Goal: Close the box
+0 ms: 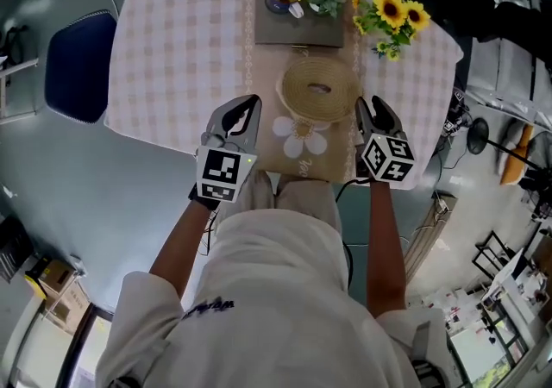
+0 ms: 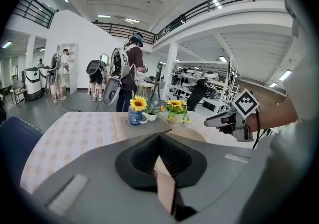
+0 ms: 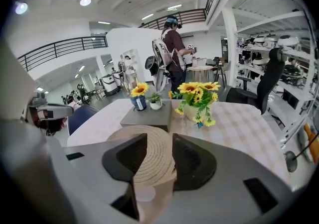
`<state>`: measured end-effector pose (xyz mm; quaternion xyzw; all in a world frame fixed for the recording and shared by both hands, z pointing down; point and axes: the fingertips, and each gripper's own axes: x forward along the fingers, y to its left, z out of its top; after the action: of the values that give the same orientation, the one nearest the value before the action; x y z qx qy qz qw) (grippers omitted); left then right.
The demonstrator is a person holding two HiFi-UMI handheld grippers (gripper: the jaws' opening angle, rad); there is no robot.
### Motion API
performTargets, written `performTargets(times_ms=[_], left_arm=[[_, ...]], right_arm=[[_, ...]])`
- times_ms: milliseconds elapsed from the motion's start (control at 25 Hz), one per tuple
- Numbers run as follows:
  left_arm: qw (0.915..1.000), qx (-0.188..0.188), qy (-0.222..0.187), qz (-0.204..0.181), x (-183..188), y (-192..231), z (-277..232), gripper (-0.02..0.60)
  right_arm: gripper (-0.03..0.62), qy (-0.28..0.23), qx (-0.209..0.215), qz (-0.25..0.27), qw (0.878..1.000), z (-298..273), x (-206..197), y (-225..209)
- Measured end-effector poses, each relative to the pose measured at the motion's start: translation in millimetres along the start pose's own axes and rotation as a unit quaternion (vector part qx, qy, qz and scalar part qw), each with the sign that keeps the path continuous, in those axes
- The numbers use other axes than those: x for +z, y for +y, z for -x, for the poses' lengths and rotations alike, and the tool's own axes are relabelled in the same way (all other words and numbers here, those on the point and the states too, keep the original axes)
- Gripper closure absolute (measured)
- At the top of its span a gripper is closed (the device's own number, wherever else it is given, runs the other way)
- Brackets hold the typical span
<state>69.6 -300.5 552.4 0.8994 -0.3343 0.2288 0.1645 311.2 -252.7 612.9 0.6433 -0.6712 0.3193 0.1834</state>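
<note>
Box (image 1: 302,145) is sitting between both grippers, equally near each. Right gripper (image 1: 371,110), just right of box, is hanging released, a box flap (image 3: 154,193) showing between its jaws. Left gripper (image 1: 246,110), just left of box, is pressing its tips together. Woven mat (image 1: 321,89) is lying just beyond box.

The person is reaching both arms forward, the left arm (image 1: 177,244) angling in from the left and the right arm (image 1: 386,240) running nearly straight ahead. The left gripper (image 1: 241,112) is pointing away, its jaws meeting at the tips on a cardboard flap (image 2: 164,188). The right gripper (image 1: 373,110) is sitting level with it and well apart to the right, its jaws standing wide.
</note>
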Motion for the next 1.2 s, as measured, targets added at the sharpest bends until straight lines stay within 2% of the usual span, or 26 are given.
performTargets(times_ms=[480, 720, 880, 1200], left_arm=[[0.9947, -0.032, -0.080, -0.055, 37, -12, 63, 0.580], [0.9901, -0.046, -0.097, -0.090, 53, -22, 102, 0.580], [0.9848, -0.058, -0.117, -0.114, 66, -36, 130, 0.580], [0.9752, -0.058, -0.165, -0.136, 98, -52, 172, 0.580]], right_arm=[[0.464, -0.114, -0.041, -0.026, 0.992, 130, 16, 63], [0.476, -0.191, -0.068, -0.036, 0.978, 199, 26, 85], [0.480, -0.226, -0.078, -0.049, 0.970, 236, 28, 95], [0.480, -0.270, -0.067, -0.005, 0.961, 290, 61, 123]])
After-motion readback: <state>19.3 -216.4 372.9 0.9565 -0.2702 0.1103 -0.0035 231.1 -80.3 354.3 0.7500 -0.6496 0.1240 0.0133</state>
